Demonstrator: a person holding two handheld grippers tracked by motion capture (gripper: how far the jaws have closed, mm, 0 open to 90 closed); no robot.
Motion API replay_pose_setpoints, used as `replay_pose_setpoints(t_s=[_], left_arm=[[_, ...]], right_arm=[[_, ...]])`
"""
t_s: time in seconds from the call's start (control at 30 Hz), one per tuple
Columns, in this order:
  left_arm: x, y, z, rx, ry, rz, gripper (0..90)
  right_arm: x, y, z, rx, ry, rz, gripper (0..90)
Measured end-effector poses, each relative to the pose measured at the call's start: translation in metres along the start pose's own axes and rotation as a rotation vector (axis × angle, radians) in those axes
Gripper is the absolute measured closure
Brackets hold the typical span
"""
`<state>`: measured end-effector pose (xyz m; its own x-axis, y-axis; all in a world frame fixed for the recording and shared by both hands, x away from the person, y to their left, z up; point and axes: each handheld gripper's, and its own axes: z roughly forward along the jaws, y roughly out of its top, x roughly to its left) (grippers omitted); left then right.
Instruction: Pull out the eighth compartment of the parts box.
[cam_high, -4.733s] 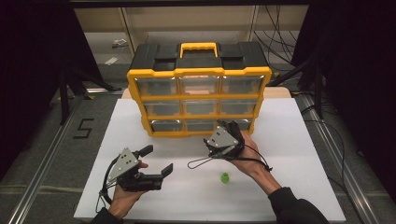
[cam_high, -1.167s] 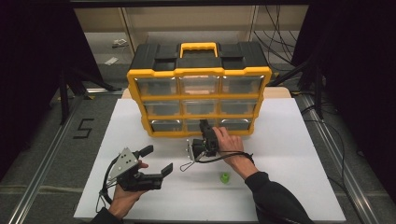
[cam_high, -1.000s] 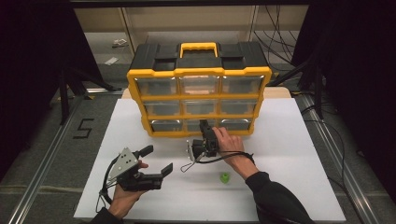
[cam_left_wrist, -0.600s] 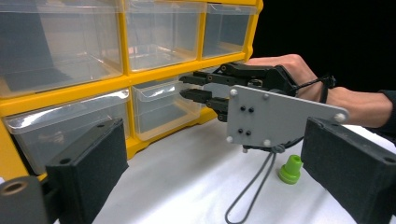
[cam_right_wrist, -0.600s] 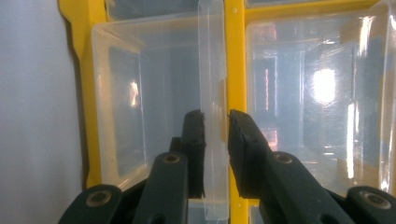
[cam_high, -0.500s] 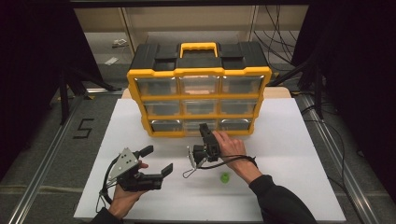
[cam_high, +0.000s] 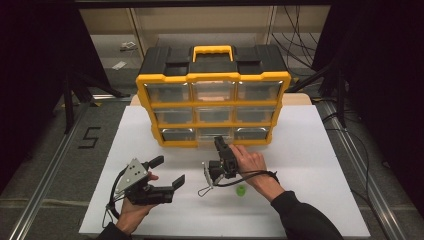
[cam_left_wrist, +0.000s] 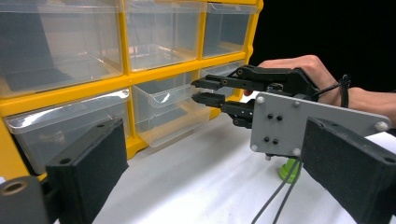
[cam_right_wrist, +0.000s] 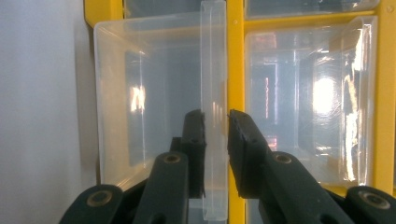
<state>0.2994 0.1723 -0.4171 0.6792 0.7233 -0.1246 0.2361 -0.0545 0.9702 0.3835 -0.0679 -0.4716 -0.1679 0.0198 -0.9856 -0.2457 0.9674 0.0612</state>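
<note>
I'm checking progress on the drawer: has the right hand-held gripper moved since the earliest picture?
Yes. The right hand-held gripper has shifted left along the yellow organizer, from the bottom right drawer to the bottom middle drawer, its jaws around that drawer's lip.

The yellow drawer cabinet is blocking the far half of the table. Bare table is lying open on both sides; a small green piece is sitting just beside the right gripper, obstructing the near middle.
</note>
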Motion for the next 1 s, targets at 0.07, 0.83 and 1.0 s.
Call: replay_pose_setpoints(t_s=[0.07, 0.83, 1.0], left_arm=[[0.000, 0.000, 0.000, 0.001, 0.001, 0.000, 6.7], [0.000, 0.000, 0.000, -0.002, -0.001, 0.001, 6.8], [0.000, 0.000, 0.000, -0.001, 0.000, 0.002, 6.8]], right_arm=[[0.000, 0.000, -0.001, 0.000, 0.001, -0.002, 77.8], [0.002, 0.002, -0.014, -0.017, 0.002, -0.014, 78.1], [0.002, 0.002, -0.017, -0.025, 0.003, -0.015, 78.1]])
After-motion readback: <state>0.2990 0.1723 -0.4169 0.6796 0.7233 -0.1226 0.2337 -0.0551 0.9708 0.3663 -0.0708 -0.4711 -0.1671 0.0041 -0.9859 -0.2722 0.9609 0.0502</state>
